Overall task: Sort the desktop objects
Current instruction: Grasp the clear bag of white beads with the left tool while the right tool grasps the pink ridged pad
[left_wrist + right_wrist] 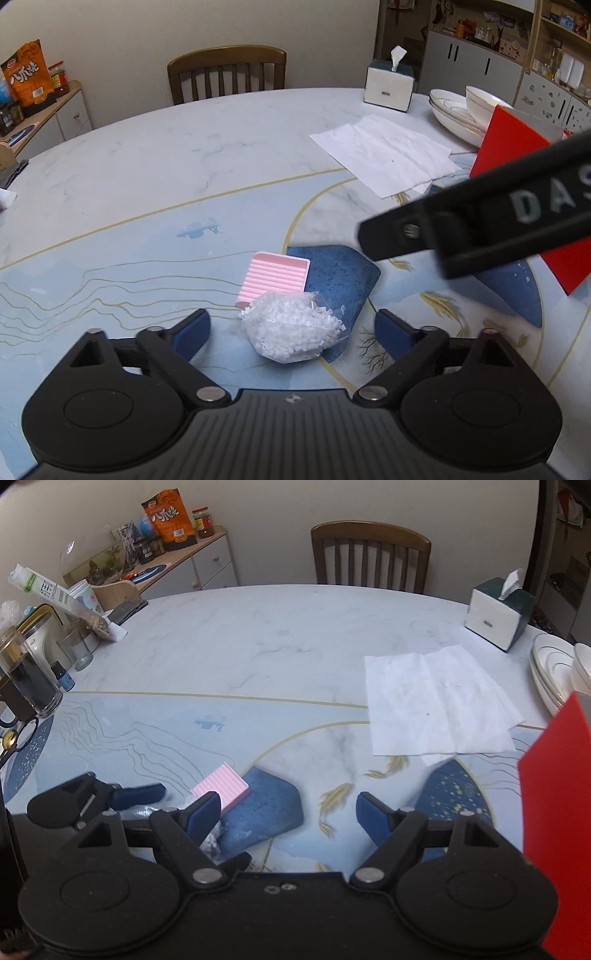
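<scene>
A clear bag of small white beads (295, 328) lies on the table (147, 166), leaning against a pink ridged tray (275, 275). My left gripper (291, 326) is open low over the table, the bag between its blue pads without touching them. In the right wrist view my right gripper (288, 808) is open with nothing between its fingers, over a blue patch of the tabletop. There the pink tray (221, 784) shows just past its left finger, which hides most of the bag (212, 840). A red panel (517, 147) (554, 812) stands at the right.
Flat white tissue sheets (384, 155), a tissue box (388, 86) and stacked plates with a bowl (458, 110) sit at the far right. A wooden chair (227, 72) stands behind the table. Glasses and a jug (29, 686) crowd the left edge.
</scene>
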